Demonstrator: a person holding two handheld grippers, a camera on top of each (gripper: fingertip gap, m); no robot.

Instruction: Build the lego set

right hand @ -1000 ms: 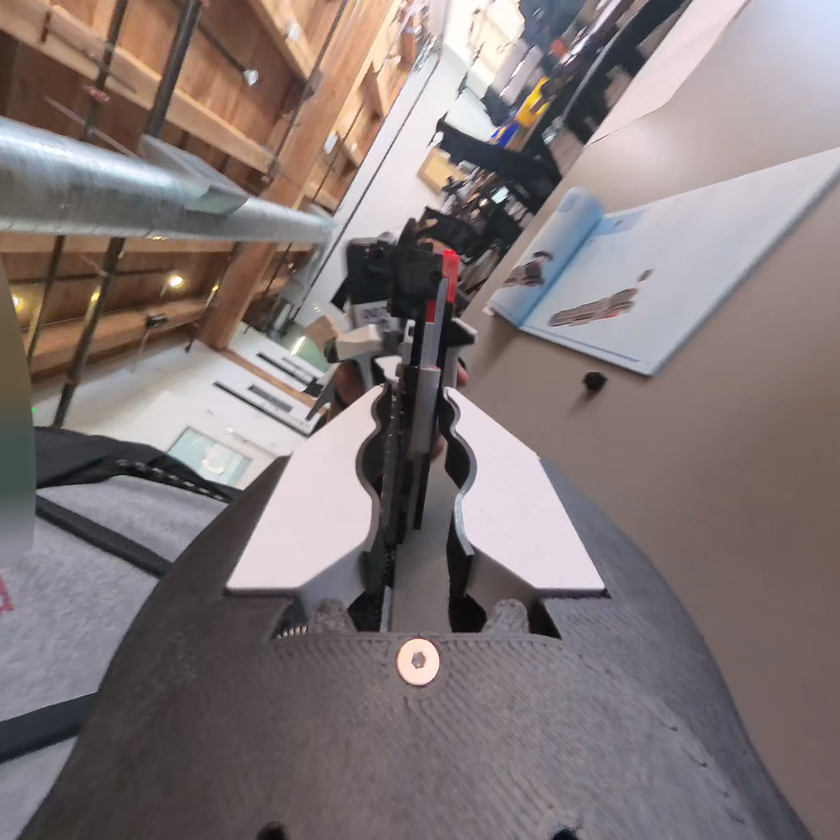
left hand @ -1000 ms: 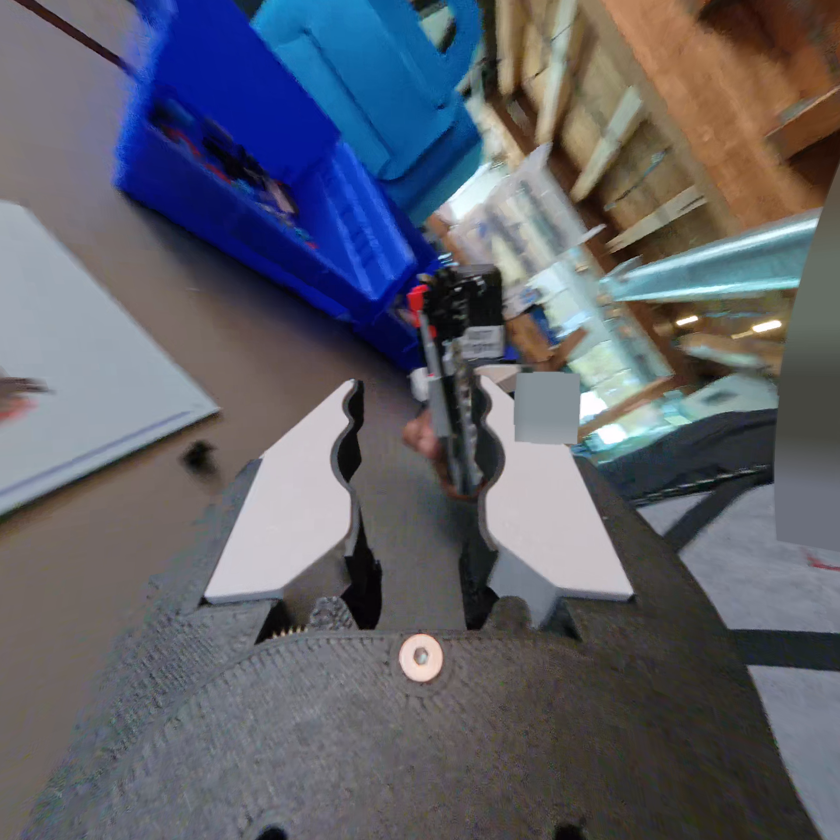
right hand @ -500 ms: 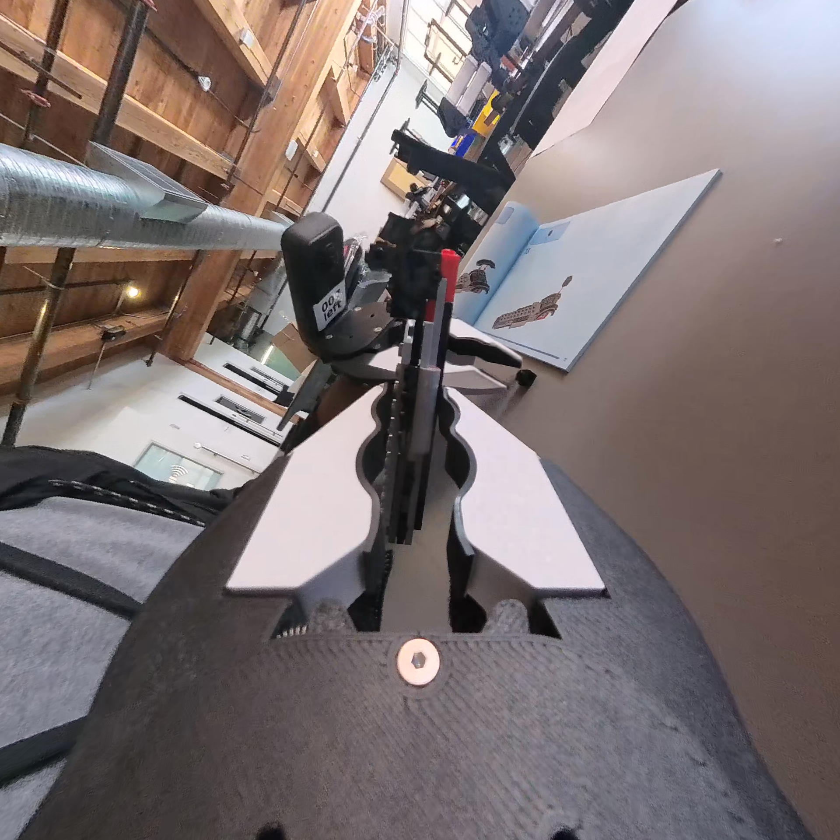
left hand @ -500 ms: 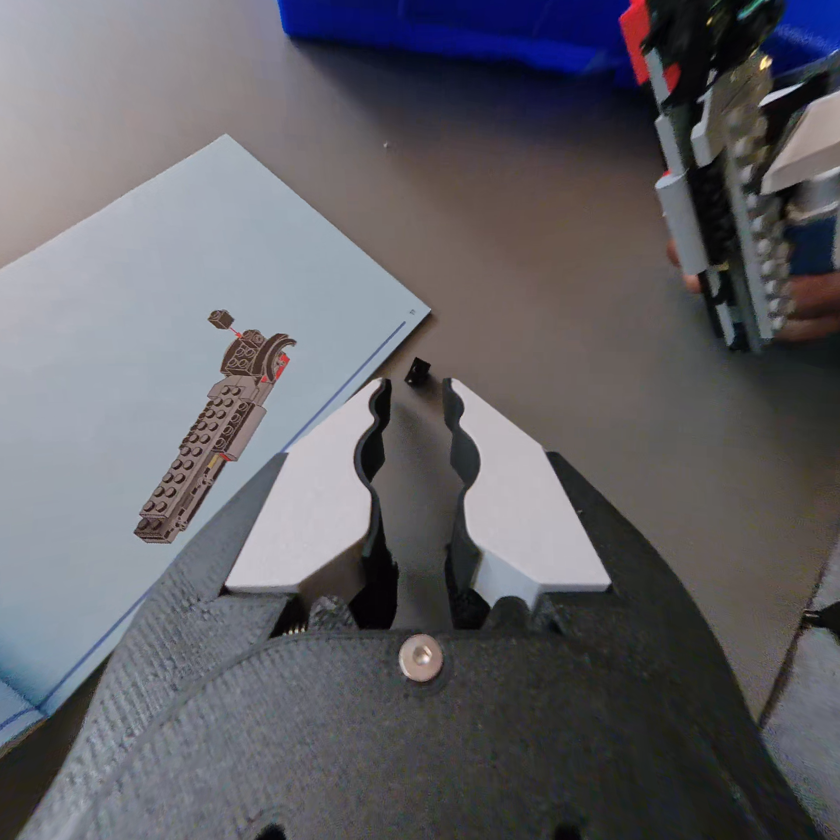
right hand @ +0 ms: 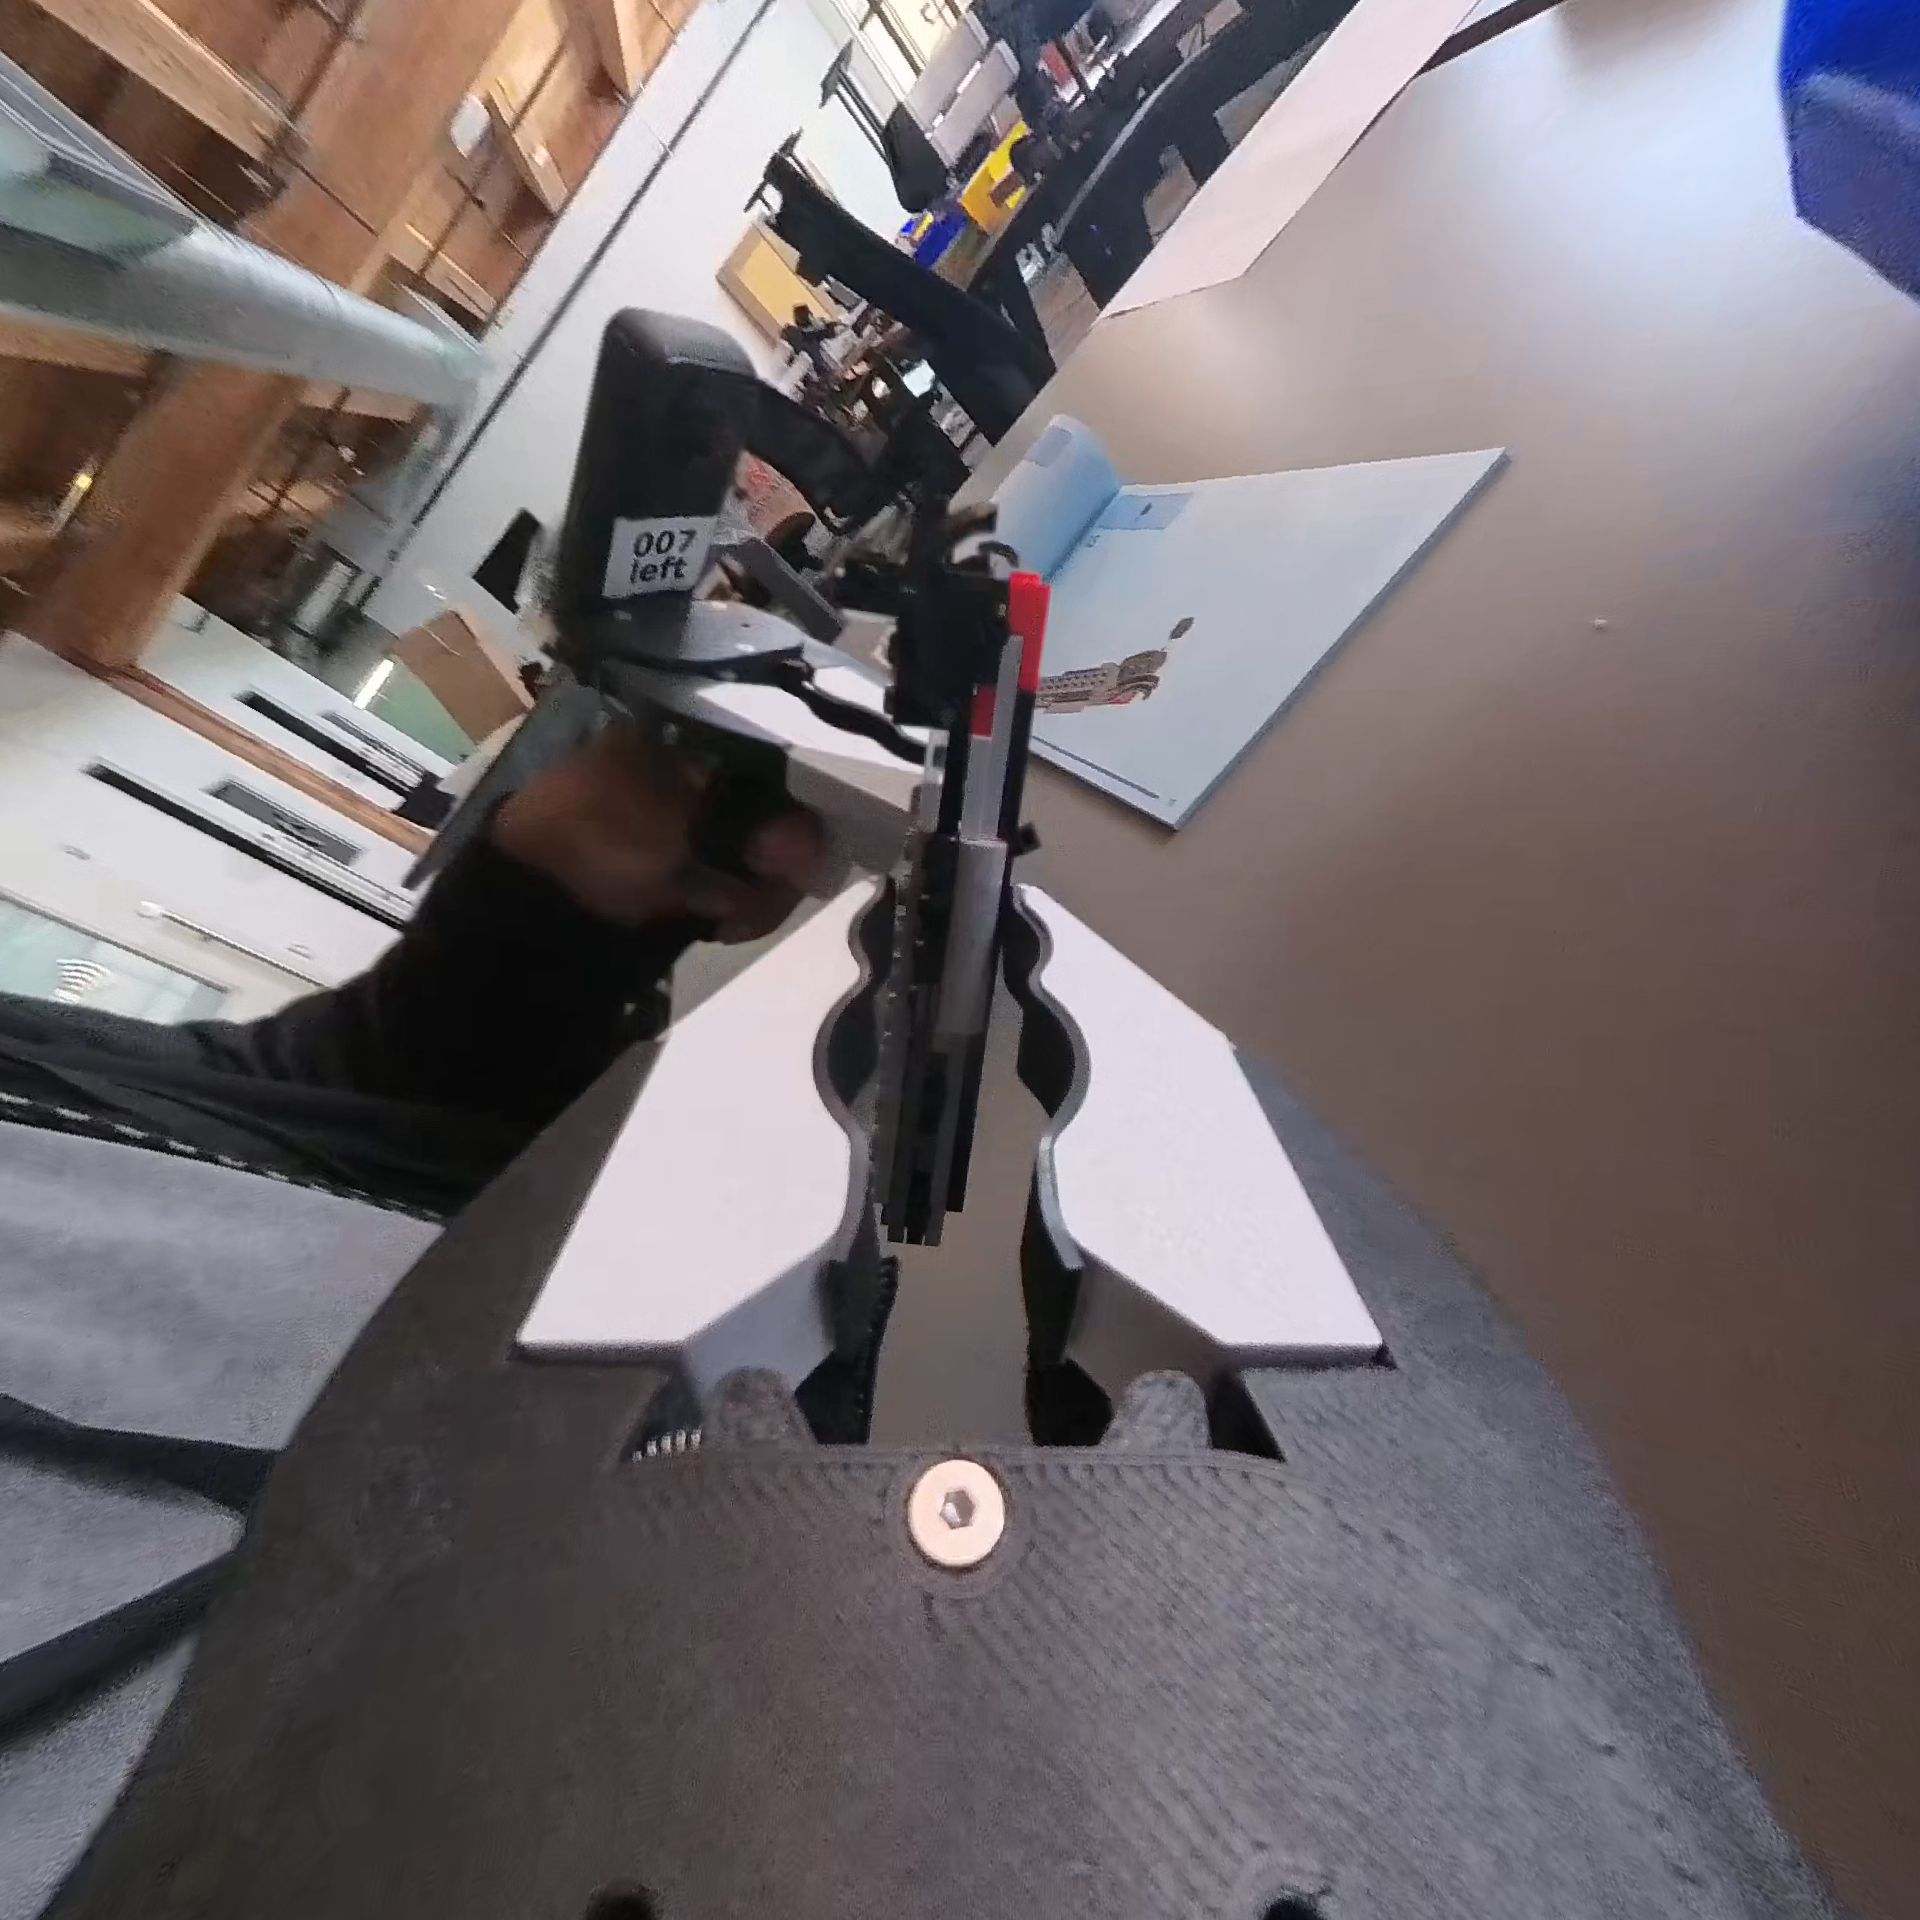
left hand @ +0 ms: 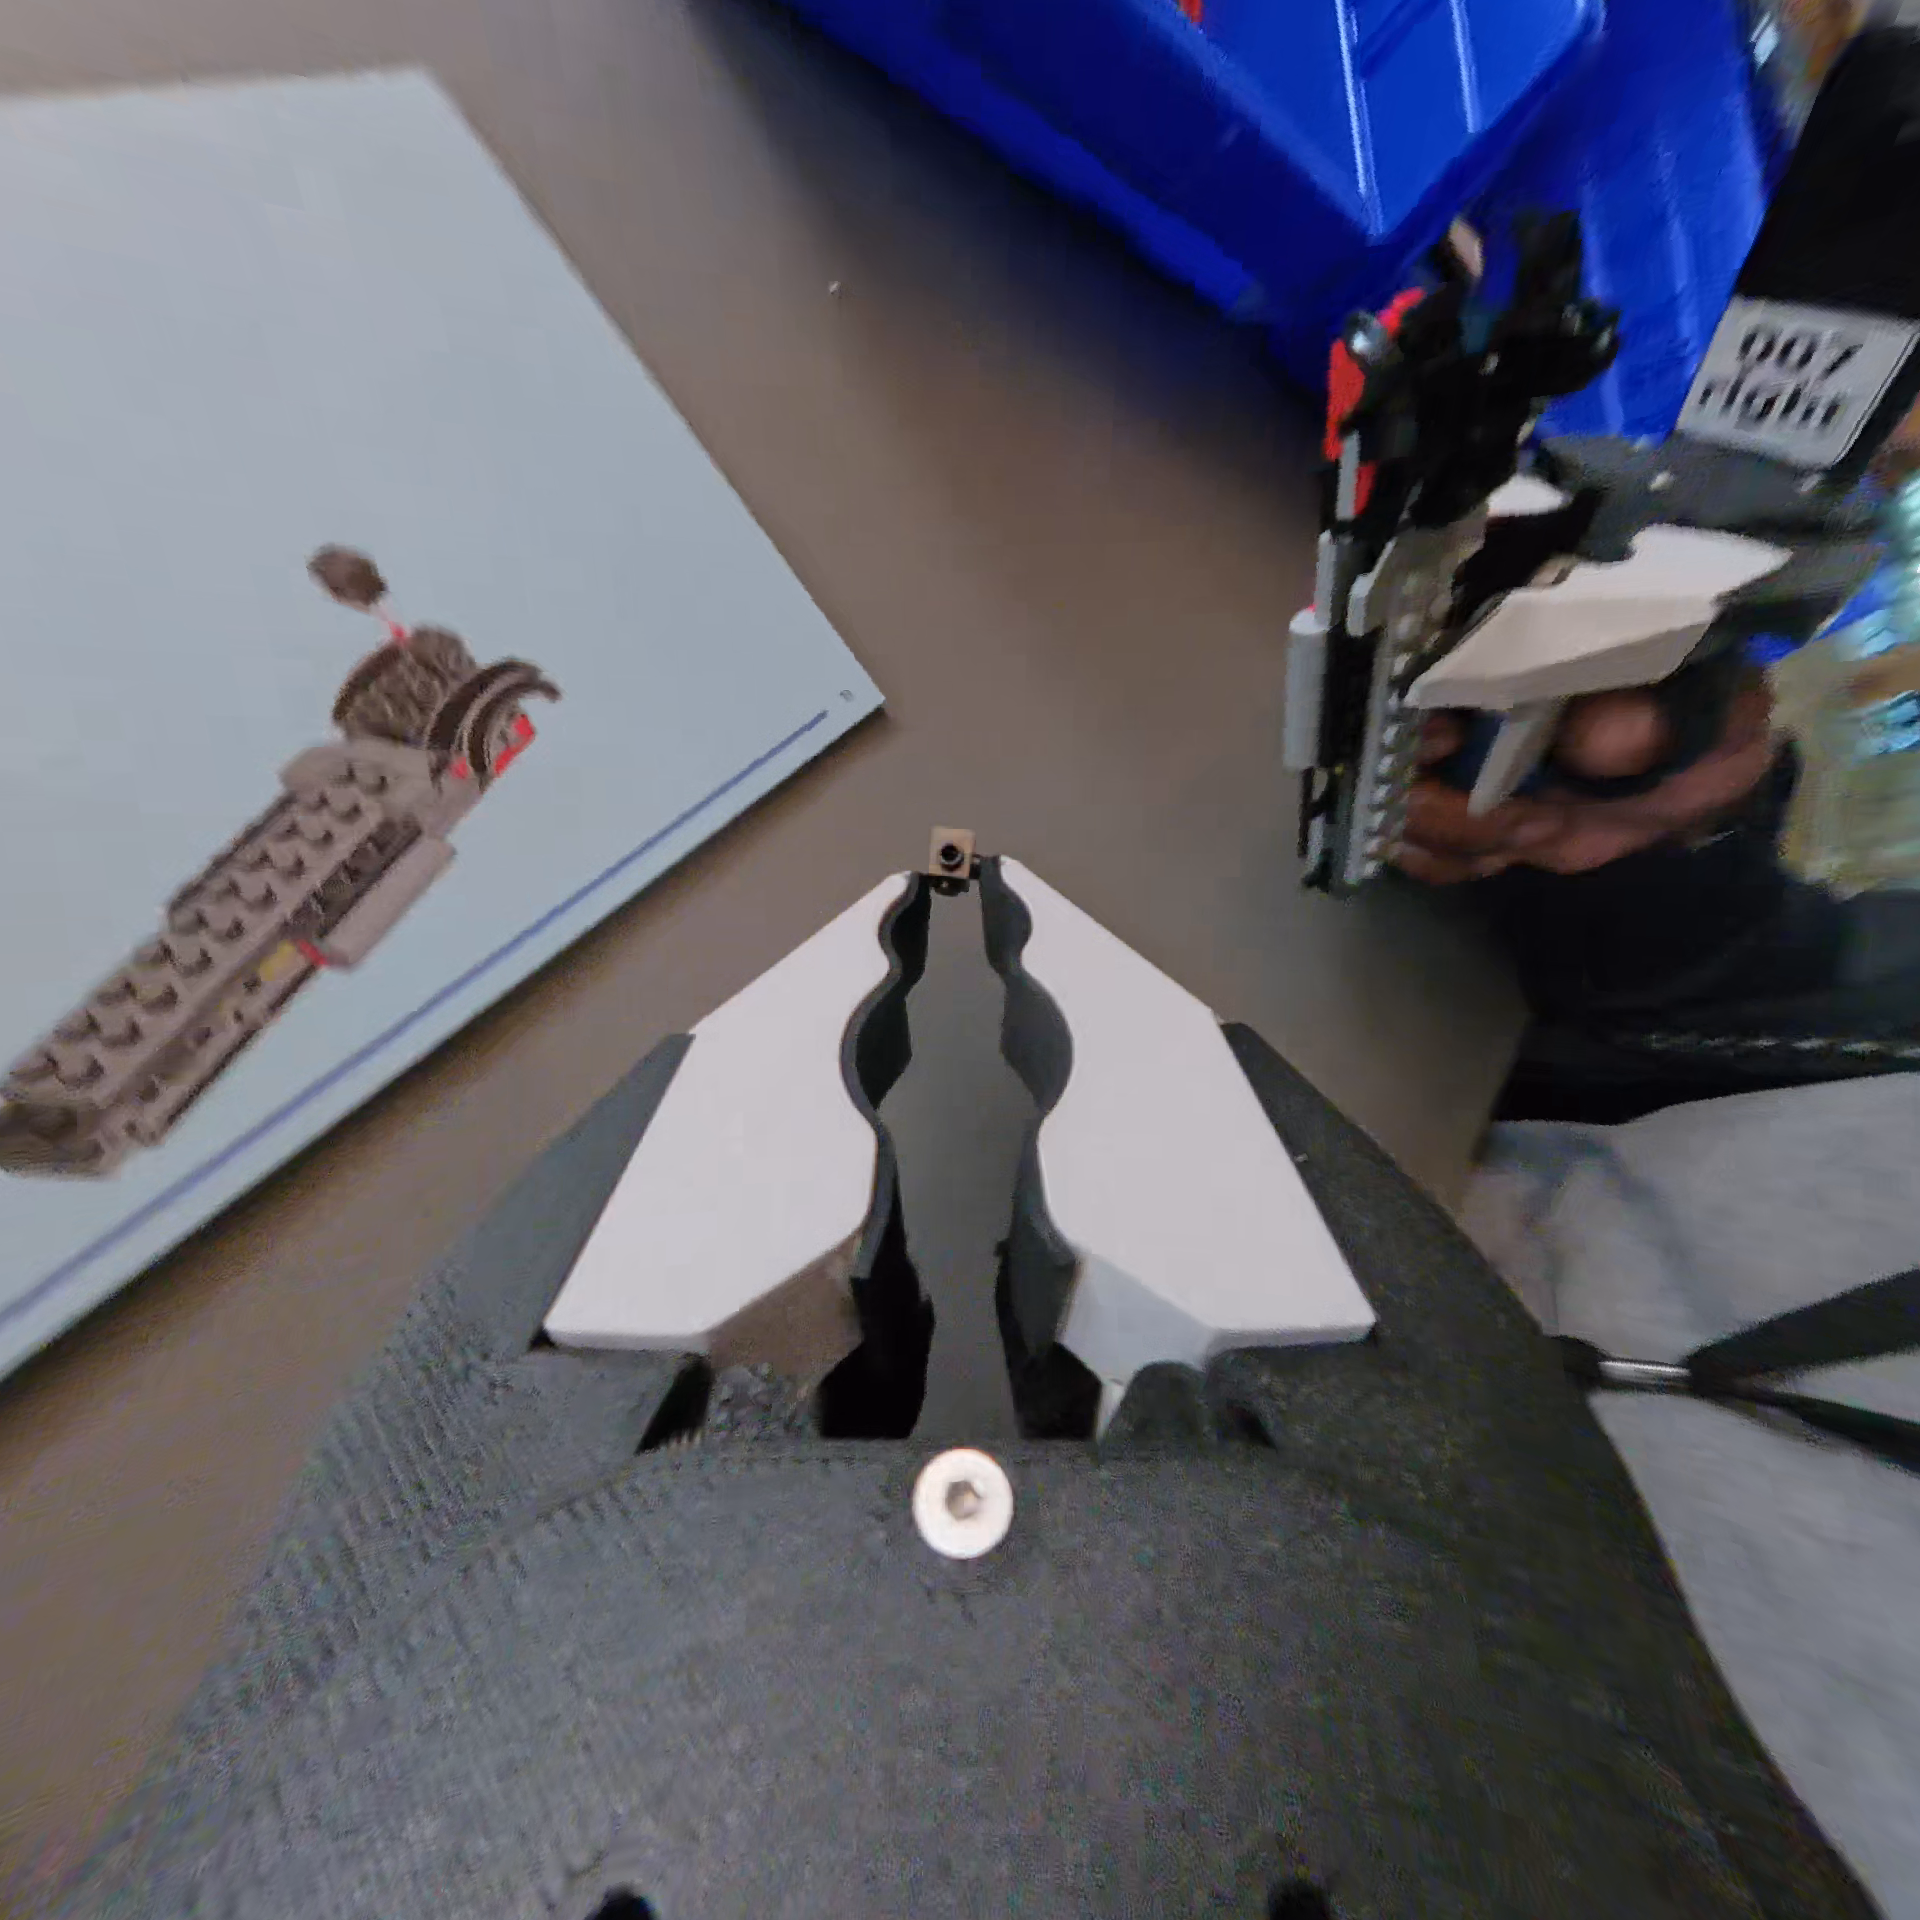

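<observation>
Black and tiny, a small brick (left hand: 951,858) sits pinched between the very tips of the left gripper (left hand: 950,881), jaws drawn narrow, low over the brown tabletop (left hand: 1091,582) just beside the corner of the open instruction booklet (left hand: 312,499). Over on the right, the right gripper (right hand: 951,935) is clamped on the long grey-and-black lego model (right hand: 961,935), red tip up, held off the tabletop. Blue bins (left hand: 1299,135) stand behind.
</observation>
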